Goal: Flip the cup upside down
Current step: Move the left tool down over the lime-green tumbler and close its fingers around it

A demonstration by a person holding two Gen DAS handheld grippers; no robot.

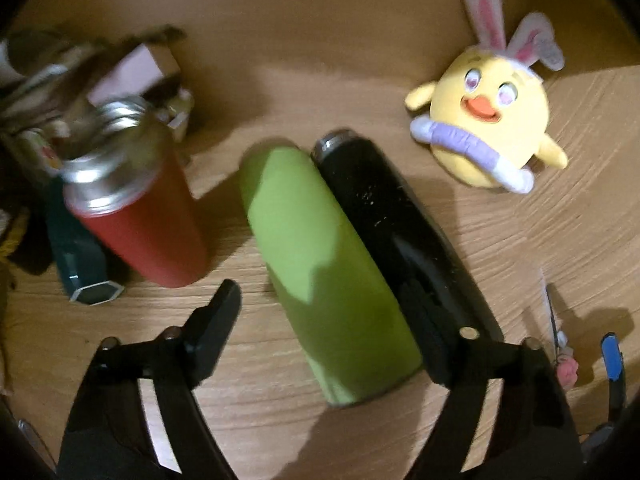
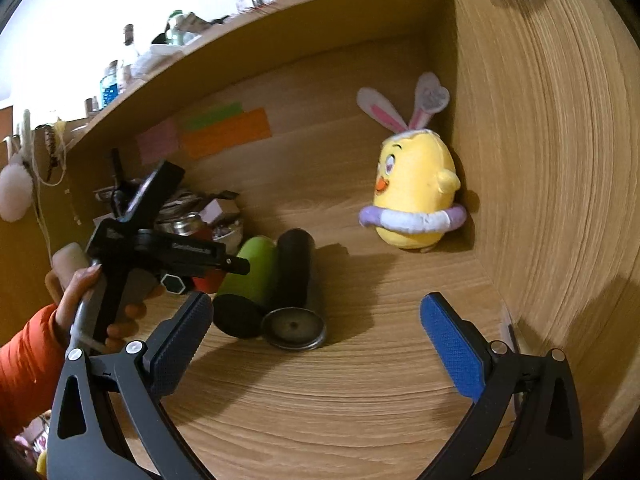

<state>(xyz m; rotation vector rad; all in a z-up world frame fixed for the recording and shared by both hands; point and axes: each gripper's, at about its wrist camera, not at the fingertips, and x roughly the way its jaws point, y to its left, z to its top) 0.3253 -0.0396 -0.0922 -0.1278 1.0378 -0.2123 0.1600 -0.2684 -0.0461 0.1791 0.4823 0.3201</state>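
A green cup (image 1: 320, 256) lies on its side on the wooden desk, pressed against a black cup (image 1: 400, 236) that also lies on its side. A red cup (image 1: 140, 208) with a steel rim stands tilted at the left. My left gripper (image 1: 324, 316) is open, its jaws straddling the green cup; the right finger (image 1: 432, 340) lies over the black cup. In the right wrist view the green cup (image 2: 252, 272) and black cup (image 2: 294, 276) show end-on. My right gripper (image 2: 316, 320) is open and empty, well in front of them.
A yellow plush chick with bunny ears (image 1: 488, 128) sits at the back right, against the side wall (image 2: 560, 160). Clutter, including a dark green hexagonal object (image 1: 80, 264), fills the left side. Scissors (image 1: 554, 320) lie at the right. Sticky notes (image 2: 224, 130) hang on the back panel.
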